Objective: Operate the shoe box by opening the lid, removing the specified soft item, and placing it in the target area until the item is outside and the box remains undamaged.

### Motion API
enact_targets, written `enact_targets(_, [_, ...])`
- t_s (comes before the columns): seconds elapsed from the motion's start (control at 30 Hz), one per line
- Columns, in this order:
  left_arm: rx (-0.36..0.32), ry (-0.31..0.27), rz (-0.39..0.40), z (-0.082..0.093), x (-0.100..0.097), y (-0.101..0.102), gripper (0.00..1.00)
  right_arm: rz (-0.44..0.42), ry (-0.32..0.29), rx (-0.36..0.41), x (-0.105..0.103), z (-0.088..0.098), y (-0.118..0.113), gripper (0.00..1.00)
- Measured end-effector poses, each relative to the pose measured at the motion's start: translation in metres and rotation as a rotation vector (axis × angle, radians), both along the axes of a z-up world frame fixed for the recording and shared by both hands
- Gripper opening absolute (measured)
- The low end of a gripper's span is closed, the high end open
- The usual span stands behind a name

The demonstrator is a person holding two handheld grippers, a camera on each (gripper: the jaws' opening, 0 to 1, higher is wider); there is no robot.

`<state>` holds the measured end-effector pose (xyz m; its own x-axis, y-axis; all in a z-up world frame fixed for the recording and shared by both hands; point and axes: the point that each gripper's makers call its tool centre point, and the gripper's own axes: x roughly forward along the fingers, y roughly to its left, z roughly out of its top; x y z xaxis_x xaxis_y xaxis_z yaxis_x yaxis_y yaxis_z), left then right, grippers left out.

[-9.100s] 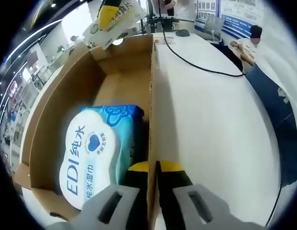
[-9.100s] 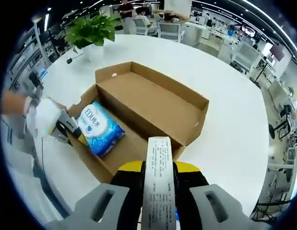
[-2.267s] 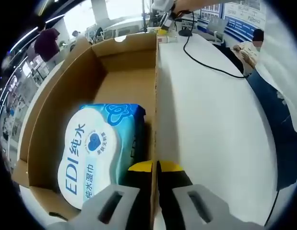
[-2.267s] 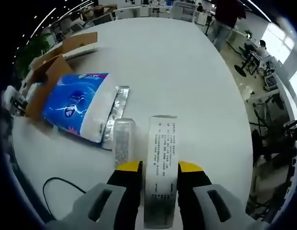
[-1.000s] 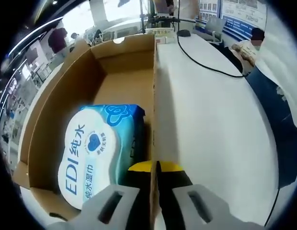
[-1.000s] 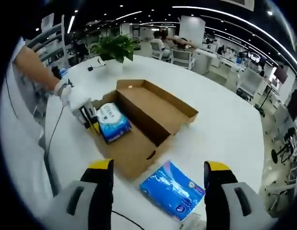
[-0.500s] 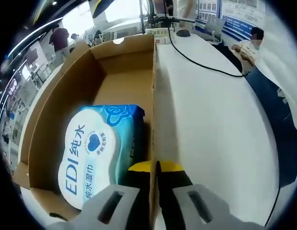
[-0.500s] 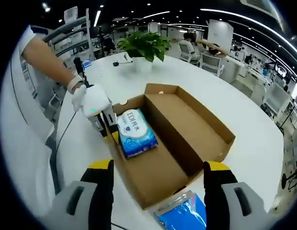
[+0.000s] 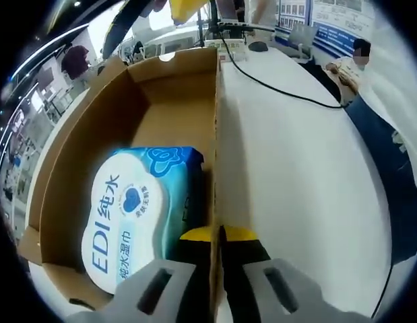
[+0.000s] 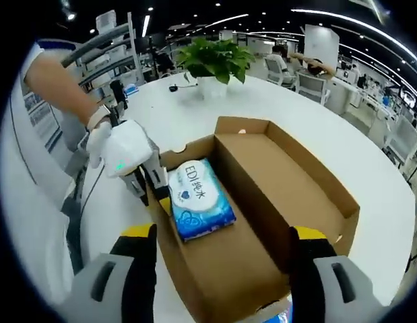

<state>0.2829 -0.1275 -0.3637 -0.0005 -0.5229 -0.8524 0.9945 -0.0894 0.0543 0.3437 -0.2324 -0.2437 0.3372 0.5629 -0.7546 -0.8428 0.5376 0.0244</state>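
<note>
Left gripper view: set low and very close, at the near wall of the open brown cardboard shoe box [image 9: 154, 114], facing lengthwise along it.
Right gripper view: set higher, farther off, facing down into the same box [image 10: 262, 195] from its opposite side.
Shared: box interior, blue-and-white wet-wipe pack [image 9: 137, 208] [image 10: 198, 195], round white table [image 9: 296, 182] [image 10: 262, 101].

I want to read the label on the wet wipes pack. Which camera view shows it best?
The left gripper view: the wet wipes pack lies close, its label print large. In the right gripper view the pack is whole but small inside the box.
</note>
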Motion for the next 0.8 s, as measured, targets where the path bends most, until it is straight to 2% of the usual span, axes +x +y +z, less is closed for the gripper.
enact_targets(0.17, [0.001,0.0,-0.001,-0.001,0.0,0.0,0.01,0.034,-0.032,0.002,0.011,-0.011,0.011,0.86])
enact_targets(0.27, [-0.001,-0.003,-0.002,-0.001,0.0,0.001,0.01,0.076,-0.032,-0.017,0.009,-0.016,0.018,0.86])
enact_targets(0.4, [0.0,-0.002,0.0,-0.001,0.0,0.001,0.01,0.101,-0.009,-0.039,0.01,-0.032,0.025,0.86])
enact_targets(0.8, [-0.003,-0.004,-0.004,-0.002,0.001,0.002,0.01,0.174,0.007,-0.065,0.006,-0.057,0.047,0.86])
